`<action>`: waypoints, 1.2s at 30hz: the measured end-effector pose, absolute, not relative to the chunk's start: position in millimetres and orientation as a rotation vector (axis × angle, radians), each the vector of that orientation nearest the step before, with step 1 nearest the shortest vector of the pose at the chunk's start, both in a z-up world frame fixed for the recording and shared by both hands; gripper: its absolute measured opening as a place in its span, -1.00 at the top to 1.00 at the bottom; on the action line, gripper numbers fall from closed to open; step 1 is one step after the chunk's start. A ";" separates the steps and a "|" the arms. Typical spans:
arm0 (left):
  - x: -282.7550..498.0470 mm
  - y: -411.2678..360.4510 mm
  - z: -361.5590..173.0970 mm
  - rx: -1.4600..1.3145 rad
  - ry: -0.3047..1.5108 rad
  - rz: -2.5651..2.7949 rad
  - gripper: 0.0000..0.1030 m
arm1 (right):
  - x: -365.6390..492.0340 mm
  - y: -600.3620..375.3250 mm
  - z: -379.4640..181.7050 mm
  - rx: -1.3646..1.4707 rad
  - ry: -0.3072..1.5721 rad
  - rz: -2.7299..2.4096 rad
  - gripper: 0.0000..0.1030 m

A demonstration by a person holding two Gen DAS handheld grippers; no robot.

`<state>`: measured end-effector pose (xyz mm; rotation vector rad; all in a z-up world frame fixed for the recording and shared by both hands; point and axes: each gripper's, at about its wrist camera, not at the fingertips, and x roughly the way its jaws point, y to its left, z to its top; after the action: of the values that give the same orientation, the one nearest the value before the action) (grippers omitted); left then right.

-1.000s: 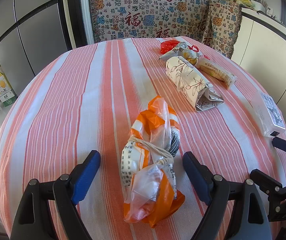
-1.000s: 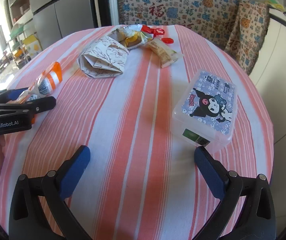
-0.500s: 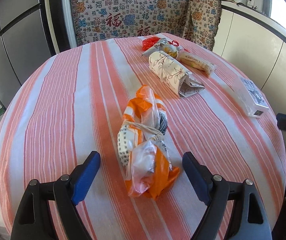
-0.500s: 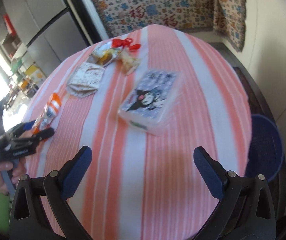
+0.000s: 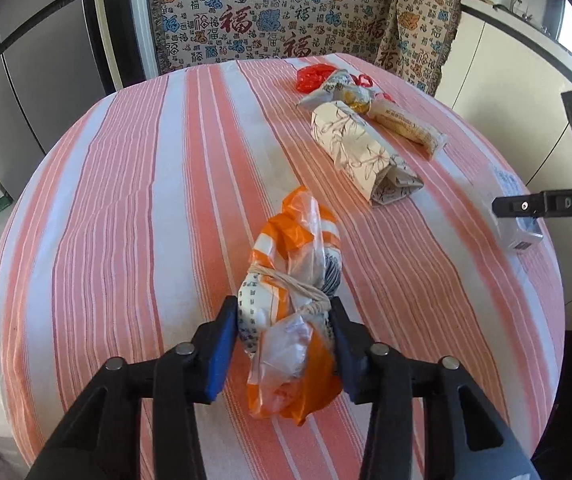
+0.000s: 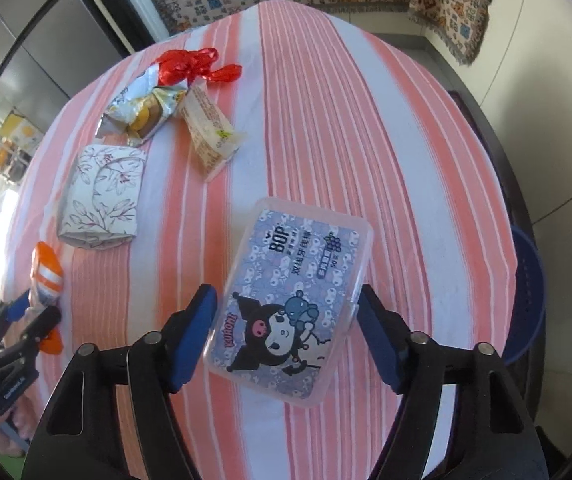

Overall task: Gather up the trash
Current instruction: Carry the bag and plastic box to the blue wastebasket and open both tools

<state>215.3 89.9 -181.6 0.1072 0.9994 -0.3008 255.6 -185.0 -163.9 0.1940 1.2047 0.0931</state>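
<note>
left gripper (image 5: 284, 344) closing, pads against orange bag bundle (image 5: 293, 304) | right gripper (image 6: 287, 332) closing, straddling plastic box (image 6: 289, 300), slight gap | on striped worktop (image 5: 126, 200)

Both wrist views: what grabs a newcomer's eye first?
In the left wrist view, the orange-and-white plastic bag bundle tied with string, lying on the striped tablecloth between the closing pads of the left gripper. In the right wrist view, the clear cartoon-printed box sits between the closing jaws of the right gripper. Further back lie the floral paper packet and red wrapper.
</note>
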 end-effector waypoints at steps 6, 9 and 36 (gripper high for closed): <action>199.8 88.6 -170.3 0.040 0.971 -0.305 0.15 | 232.9 -199.7 -142.3 0.190 1.142 0.178 -0.36; 189.8 78.4 -157.8 0.032 0.951 -0.333 0.15 | 222.4 -209.5 -133.3 0.185 1.116 0.209 -0.36; 195.3 -259.0 -139.3 0.097 0.938 -0.773 0.15 | 159.4 -477.3 -134.6 0.333 0.989 -0.041 -0.35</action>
<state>195.3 -259.0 -139.3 0.0969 0.9376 -0.7728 159.4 -477.3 -134.6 0.3329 0.9893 -0.0406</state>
